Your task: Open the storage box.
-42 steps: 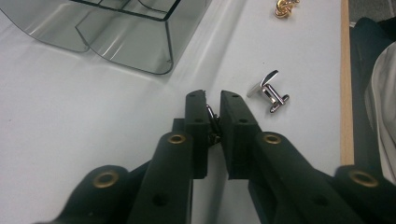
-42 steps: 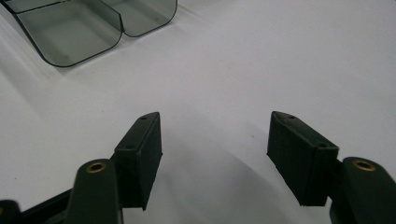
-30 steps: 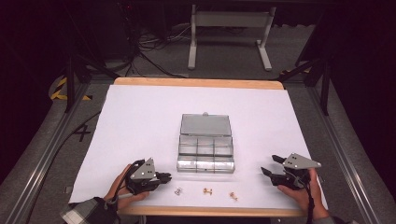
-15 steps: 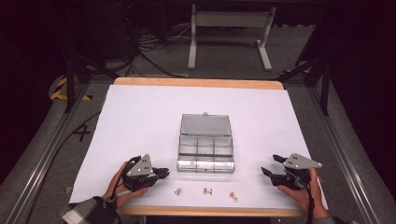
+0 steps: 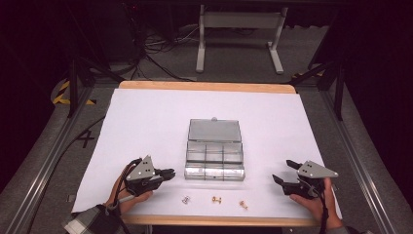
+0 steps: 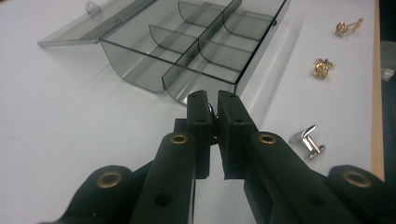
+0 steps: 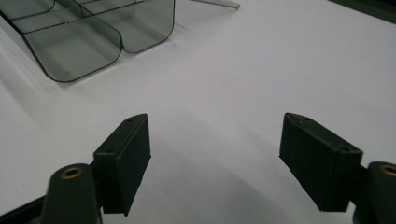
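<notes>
Currently left gripper [image 6: 213, 100] jaws nearly closed, small metal piece pinched between them, just short of open clear compartment box [image 5: 215, 156], right gripper [image 7: 215, 156] jaws wide apart, empty, three cufflinks [image 5: 215, 199] near table's front edge.

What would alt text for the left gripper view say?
Two black fingers of the left gripper, nearly closed, point at an open clear compartment box on a white table. A silver cufflink and two gold ones lie beside them.
</notes>
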`<move>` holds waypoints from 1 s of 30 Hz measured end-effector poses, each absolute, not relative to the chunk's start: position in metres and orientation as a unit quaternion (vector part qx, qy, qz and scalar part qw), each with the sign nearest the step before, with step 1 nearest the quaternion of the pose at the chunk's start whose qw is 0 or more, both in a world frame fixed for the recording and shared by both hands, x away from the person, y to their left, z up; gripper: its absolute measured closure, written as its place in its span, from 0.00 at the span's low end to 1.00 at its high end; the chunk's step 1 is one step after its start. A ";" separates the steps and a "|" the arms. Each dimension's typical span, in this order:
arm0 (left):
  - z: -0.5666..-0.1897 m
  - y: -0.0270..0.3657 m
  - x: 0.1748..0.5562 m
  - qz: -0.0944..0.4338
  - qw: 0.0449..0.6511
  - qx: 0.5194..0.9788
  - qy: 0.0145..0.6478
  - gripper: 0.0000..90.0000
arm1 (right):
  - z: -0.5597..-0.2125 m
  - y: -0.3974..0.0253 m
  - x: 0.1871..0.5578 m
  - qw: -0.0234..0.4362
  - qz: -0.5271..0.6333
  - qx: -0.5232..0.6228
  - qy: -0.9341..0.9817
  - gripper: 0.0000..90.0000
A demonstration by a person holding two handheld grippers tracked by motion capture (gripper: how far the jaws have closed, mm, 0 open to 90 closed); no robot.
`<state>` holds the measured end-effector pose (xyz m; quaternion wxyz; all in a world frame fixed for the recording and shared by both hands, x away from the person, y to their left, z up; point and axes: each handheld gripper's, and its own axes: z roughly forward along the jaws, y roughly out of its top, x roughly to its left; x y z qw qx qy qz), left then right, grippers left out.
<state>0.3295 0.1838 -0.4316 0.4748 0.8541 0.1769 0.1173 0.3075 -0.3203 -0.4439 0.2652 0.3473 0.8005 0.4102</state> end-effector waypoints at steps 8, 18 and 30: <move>-0.422 0.176 0.336 0.126 0.494 0.843 0.174 0.94 | -0.443 -0.322 0.307 0.281 0.442 0.358 0.773 0.23; -0.419 0.160 0.345 0.121 0.496 0.844 0.165 0.94 | -0.443 -0.320 0.308 0.291 0.448 0.361 0.765 0.21; -0.420 0.137 0.357 0.107 0.491 0.851 0.154 0.94 | -0.443 -0.318 0.309 0.302 0.441 0.363 0.763 0.18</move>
